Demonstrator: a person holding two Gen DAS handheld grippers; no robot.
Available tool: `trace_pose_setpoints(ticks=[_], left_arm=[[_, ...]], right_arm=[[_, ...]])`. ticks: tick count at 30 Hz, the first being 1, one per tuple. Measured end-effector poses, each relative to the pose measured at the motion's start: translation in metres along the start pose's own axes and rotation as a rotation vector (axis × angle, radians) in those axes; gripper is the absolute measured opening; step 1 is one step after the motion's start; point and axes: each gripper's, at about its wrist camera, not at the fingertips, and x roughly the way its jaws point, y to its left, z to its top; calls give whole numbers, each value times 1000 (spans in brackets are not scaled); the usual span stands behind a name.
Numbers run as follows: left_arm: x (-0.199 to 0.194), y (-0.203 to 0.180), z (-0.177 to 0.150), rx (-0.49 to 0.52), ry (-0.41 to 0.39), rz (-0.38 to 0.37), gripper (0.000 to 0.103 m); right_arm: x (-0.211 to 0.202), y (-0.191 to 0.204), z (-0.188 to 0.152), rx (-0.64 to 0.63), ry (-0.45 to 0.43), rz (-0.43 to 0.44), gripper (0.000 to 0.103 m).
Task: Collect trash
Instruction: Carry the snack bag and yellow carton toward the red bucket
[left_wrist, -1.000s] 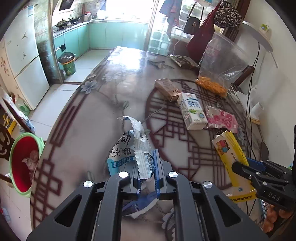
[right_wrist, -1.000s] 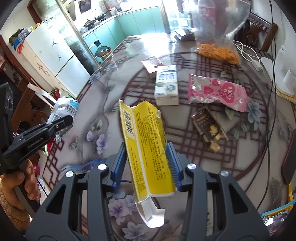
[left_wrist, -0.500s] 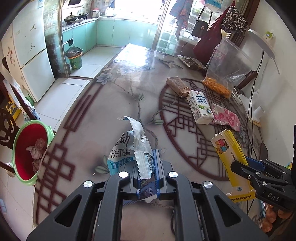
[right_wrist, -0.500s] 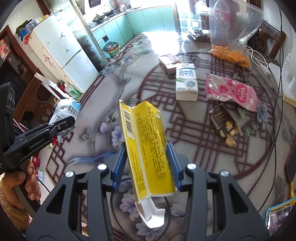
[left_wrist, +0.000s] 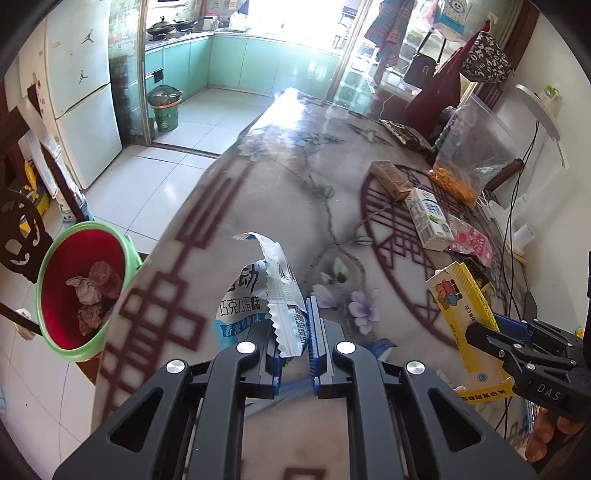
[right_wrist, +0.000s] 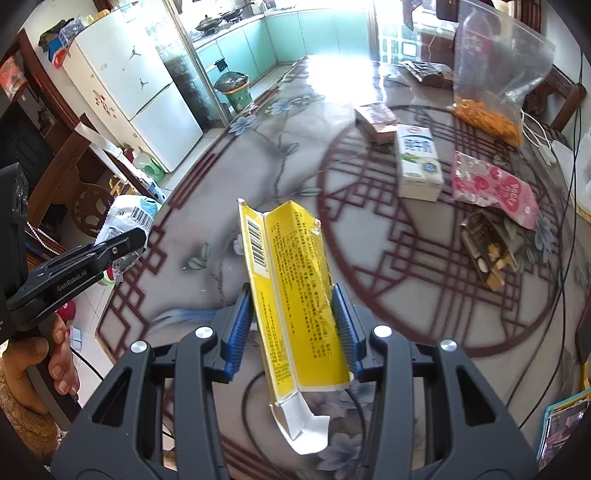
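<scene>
My left gripper (left_wrist: 291, 328) is shut on a white and blue snack wrapper (left_wrist: 258, 295), held above the table's left part. It also shows in the right wrist view (right_wrist: 125, 218). My right gripper (right_wrist: 291, 317) is shut on a flattened yellow carton (right_wrist: 295, 295), seen too in the left wrist view (left_wrist: 461, 314). A red bin with a green rim (left_wrist: 79, 288), holding crumpled trash, stands on the floor left of the table. On the table lie a milk carton (right_wrist: 419, 162), a pink wrapper (right_wrist: 495, 192), a brown box (right_wrist: 376, 120) and a dark wrapper (right_wrist: 484, 251).
The patterned table (left_wrist: 258, 192) runs ahead. A clear bag with orange snacks (right_wrist: 491, 74) stands at its far right, with cables (right_wrist: 535, 136) beside it. A fridge (left_wrist: 74, 92) and a second bin (left_wrist: 164, 110) stand at the left. A dark chair (left_wrist: 18, 232) is near the red bin.
Both grippers have drawn back and up from the table, keeping their loads. The left gripper has swung left, so the red bin shows more fully.
</scene>
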Motion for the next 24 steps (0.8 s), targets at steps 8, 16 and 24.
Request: trace_pose_setpoints(ticks=[8,16,24], left_arm=[[-9,66,2,-45,9,29,9],[-14,123,13,-63,4,43,9],[-17,160,27,-61,-1,38,9]], right_arm=[[23,62,5,-37,30,23,42],[36,111,17,-49,26,21,42],[44,150,28,-58,9,21,42]])
